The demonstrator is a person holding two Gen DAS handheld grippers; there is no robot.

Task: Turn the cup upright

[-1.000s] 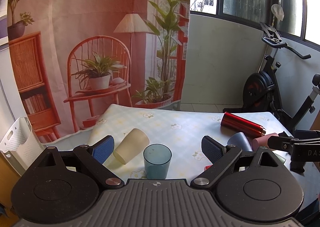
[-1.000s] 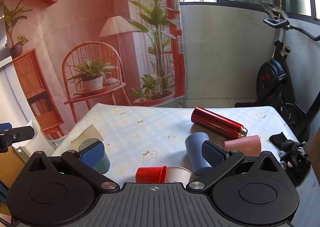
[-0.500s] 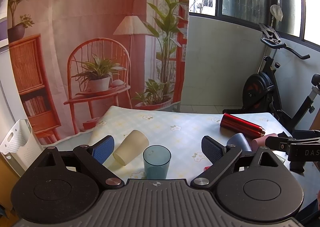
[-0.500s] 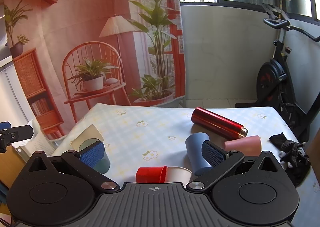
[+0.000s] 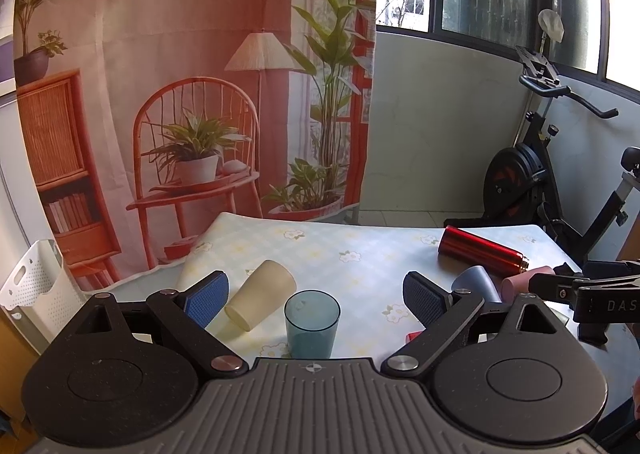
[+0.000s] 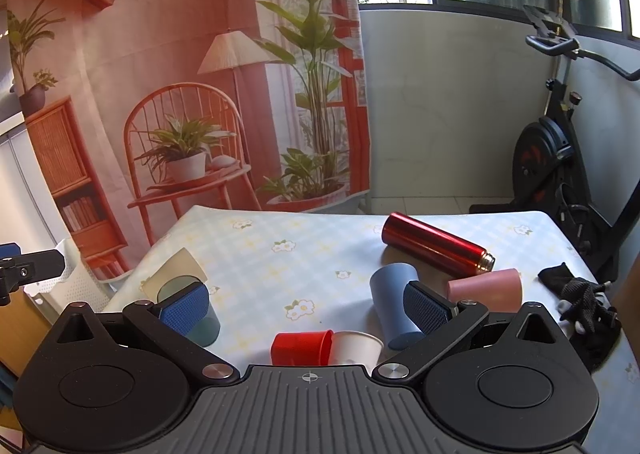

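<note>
- Standing upright on the surface (image 5: 360, 250), the teal cup (image 5: 312, 324) has its open mouth up and sits centred between the fingers of the left gripper (image 5: 316, 296), which are spread wide apart and hold nothing.
- Just left of it, a cream cup (image 5: 260, 300) lies on its side, its mouth facing the camera and down to the left, close to the left blue pad (whether the two cups touch cannot be told).
- The right gripper (image 6: 306, 308) has its fingers wide apart too, empty, above a red cup (image 6: 300, 346) and a white cup (image 6: 356, 346) lying side by side, touching, at the near edge.
- A blue cup (image 6: 390, 298) lies on its side beside the right finger, partly hidden behind its pad.
- A pink cup (image 6: 486, 290) lies on its side to the right of the blue one.
- A red flask (image 6: 436, 248) lies behind both, just by the pink cup.
- A black glove (image 6: 580, 302) rests at the right edge.
- An exercise bike (image 6: 560, 158) stands behind the surface, by the wall.
</note>
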